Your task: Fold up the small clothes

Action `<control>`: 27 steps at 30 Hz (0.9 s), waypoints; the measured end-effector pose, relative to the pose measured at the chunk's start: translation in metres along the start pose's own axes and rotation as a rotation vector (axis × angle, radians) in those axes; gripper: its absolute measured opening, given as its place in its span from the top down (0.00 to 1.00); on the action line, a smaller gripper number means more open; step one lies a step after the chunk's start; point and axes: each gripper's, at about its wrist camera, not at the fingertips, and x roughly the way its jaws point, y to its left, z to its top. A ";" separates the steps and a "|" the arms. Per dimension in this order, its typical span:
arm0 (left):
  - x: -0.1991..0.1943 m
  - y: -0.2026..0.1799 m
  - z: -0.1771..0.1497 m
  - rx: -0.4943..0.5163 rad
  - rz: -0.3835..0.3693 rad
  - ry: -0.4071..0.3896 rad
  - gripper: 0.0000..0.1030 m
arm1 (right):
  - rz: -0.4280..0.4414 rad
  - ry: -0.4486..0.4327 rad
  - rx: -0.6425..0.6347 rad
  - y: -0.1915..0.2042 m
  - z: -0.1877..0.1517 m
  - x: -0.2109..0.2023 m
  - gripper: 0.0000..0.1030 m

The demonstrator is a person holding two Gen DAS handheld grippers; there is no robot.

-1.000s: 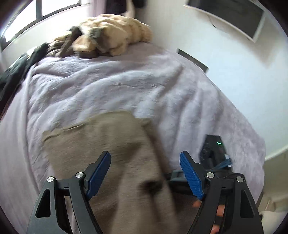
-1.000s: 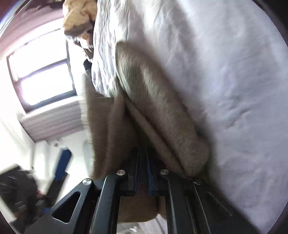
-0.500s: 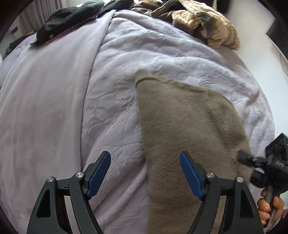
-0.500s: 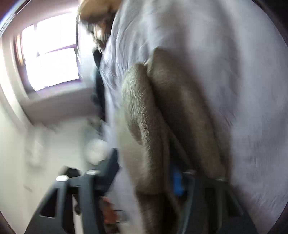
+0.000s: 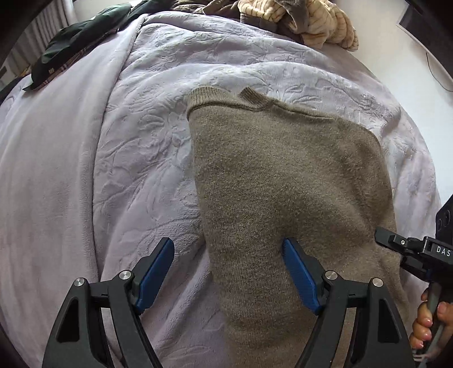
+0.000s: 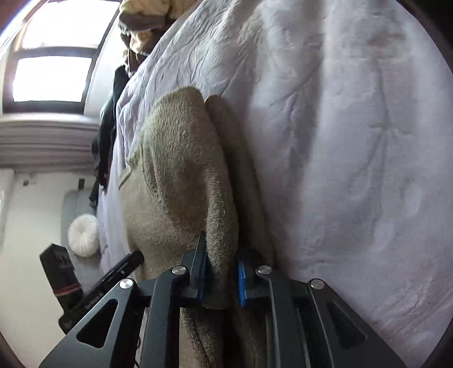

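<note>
Left-wrist view. A bed [image 5: 85,175] covered by a pale lilac blanket [image 5: 153,93] with an embossed leaf pattern filled nearly the whole field. A taupe knitted sweater [image 5: 283,181] lay on the blanket right of centre, its ribbed hem at the far edge and its body running to the near edge of the view. The left tongs [image 5: 228,271] stood spread above the sweater's left margin, the right blue pad over the knit and the left pad over bare blanket, with nothing gripped. At the far end of the bed lay a heap of cream and brown clothes [image 5: 308,19]; a dark green garment [image 5: 82,36] lay at the far left corner. A white wall [image 5: 402,56] rose beyond the bed on the right. At the right edge the right tongs [image 5: 380,236] reached the sweater's border, their handle held by a hand [image 5: 427,325].

Right-wrist view. The right tongs [image 6: 222,278] pinched a thick fold of the sweater [image 6: 181,158] between the blue pads, and their jaws were opening slightly. The blanket [image 6: 354,141] filled the right half. On the left were a bright window [image 6: 51,76], a pale wall beneath it, and a round white cushion [image 6: 83,235] on grey floor. The left tongs' dark body [image 6: 113,280] entered at the lower left.
</note>
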 end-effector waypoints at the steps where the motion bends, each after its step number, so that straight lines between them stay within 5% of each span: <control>1: -0.003 0.002 -0.001 0.004 0.003 0.001 0.22 | -0.031 0.000 -0.024 0.005 0.001 -0.002 0.82; 5: -0.020 0.016 -0.006 0.006 0.009 0.009 0.22 | -0.147 -0.020 -0.124 0.031 -0.005 -0.027 0.81; 13: -0.028 0.012 -0.053 0.021 -0.032 0.064 0.22 | -0.093 0.047 -0.346 0.097 -0.045 -0.046 0.80; 16: -0.010 0.007 -0.074 0.029 -0.022 0.116 0.22 | -0.207 0.100 -0.425 0.097 -0.062 -0.027 0.81; 19: 0.005 0.009 -0.093 0.020 -0.011 0.149 0.22 | -0.322 0.143 -0.369 0.069 -0.067 -0.012 0.82; 21: 0.007 0.014 -0.099 -0.023 -0.039 0.158 0.22 | -0.315 0.145 -0.296 0.052 -0.066 -0.012 0.94; 25: 0.005 0.018 -0.103 -0.039 -0.040 0.164 0.22 | -0.327 0.129 -0.249 0.041 -0.067 -0.021 0.95; 27: 0.004 0.016 -0.104 -0.034 -0.033 0.168 0.22 | -0.341 0.140 -0.249 0.033 -0.072 -0.028 0.87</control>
